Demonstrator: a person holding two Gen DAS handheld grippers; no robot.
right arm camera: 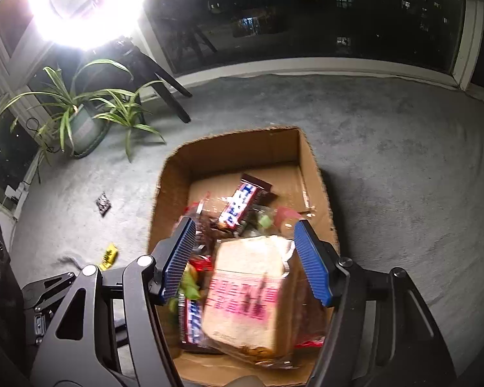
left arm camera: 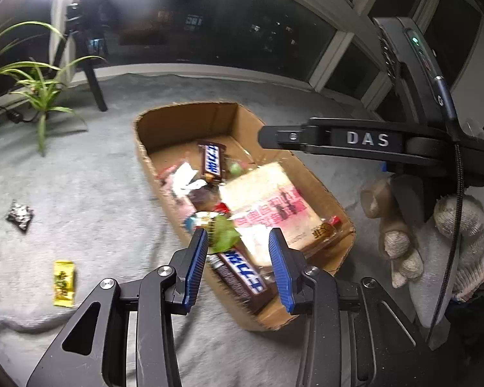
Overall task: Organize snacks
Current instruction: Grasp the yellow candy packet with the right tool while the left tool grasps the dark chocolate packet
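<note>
An open cardboard box sits on the grey carpet and holds several snacks: two brown candy bars, a wrapped sandwich and small candies. My left gripper is open above the box's near end, over a green candy. My right gripper is open above the sandwich; its body shows in the left wrist view. A yellow candy and a dark foil packet lie on the carpet left of the box.
A potted plant stands at the back left by the windows. A dark stand leg rests on the carpet behind the box. A bright lamp glares at the top left. A gloved hand holds the right gripper.
</note>
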